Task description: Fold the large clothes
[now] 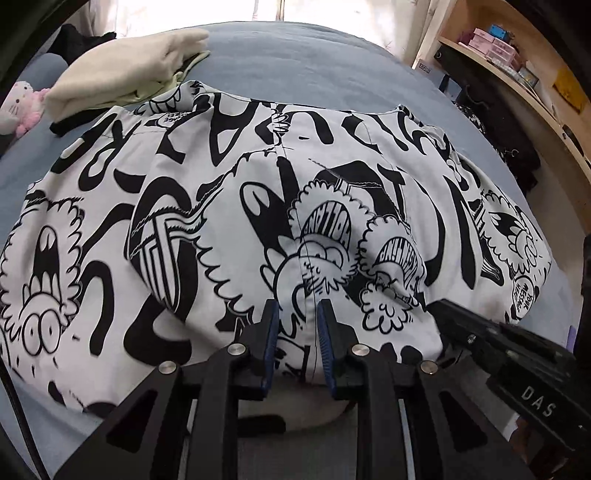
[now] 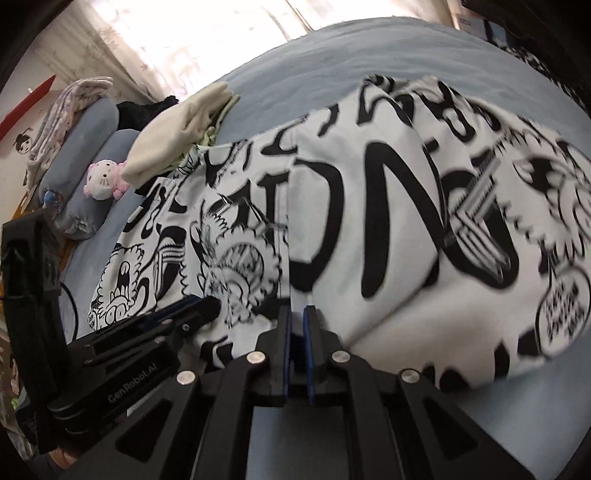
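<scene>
A large white garment with black cartoon print lies spread and partly folded on the blue bed. My left gripper sits at its near edge with the jaws a little apart and cloth between the blue pads. In the right wrist view the same garment fills the middle. My right gripper is at its near edge, jaws nearly closed on a fold of the cloth. The right gripper also shows in the left wrist view, and the left gripper in the right wrist view.
A folded cream garment lies at the far left of the bed. A pink plush toy and grey pillows sit at the left. Wooden shelves with boxes stand on the right. A bright curtained window is behind the bed.
</scene>
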Demonstrator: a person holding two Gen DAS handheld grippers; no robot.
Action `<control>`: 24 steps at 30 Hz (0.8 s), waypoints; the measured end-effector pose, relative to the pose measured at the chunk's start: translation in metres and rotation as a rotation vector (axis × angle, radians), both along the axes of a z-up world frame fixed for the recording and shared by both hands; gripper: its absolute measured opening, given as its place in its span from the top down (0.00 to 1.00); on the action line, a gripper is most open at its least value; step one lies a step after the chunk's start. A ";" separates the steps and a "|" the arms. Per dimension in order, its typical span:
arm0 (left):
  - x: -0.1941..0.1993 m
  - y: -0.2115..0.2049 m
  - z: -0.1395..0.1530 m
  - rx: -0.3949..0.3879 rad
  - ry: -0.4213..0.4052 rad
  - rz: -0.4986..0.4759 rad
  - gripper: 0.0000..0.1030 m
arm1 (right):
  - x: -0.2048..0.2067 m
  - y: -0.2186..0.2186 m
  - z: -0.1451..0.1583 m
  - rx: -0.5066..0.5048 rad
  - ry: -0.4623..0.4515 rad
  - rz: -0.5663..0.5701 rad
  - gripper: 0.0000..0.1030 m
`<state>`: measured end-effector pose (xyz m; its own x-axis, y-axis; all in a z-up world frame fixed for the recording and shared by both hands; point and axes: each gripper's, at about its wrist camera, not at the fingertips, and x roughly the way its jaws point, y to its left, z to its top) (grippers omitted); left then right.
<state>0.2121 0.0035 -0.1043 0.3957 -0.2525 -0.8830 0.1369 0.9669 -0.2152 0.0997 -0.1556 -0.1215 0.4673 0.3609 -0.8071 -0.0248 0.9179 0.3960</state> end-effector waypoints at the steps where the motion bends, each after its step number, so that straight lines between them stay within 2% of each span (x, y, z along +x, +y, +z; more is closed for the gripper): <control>1: -0.002 0.001 0.001 -0.001 0.000 0.002 0.81 | -0.002 0.001 -0.001 -0.005 0.008 -0.005 0.94; 6: -0.020 0.007 0.013 -0.012 -0.026 0.018 0.81 | -0.010 0.008 0.005 -0.058 -0.007 0.003 0.94; 16: -0.061 0.028 0.052 -0.061 -0.100 0.042 0.79 | -0.050 0.016 0.047 -0.054 -0.106 -0.031 0.94; 19: -0.073 0.040 0.063 -0.090 -0.115 0.059 0.75 | -0.063 0.018 0.061 -0.054 -0.151 -0.035 0.94; 21: -0.084 0.052 0.069 -0.120 -0.125 0.082 0.67 | -0.072 0.019 0.070 -0.048 -0.177 -0.037 0.94; 24: -0.095 0.070 0.075 -0.165 -0.132 0.115 0.62 | -0.083 0.022 0.080 -0.039 -0.206 -0.035 0.94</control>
<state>0.1168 0.0735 -0.0289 0.5395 -0.3358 -0.7721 0.0652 0.9309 -0.3594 0.0169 -0.1333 -0.0420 0.6356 0.3119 -0.7062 -0.0691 0.9341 0.3503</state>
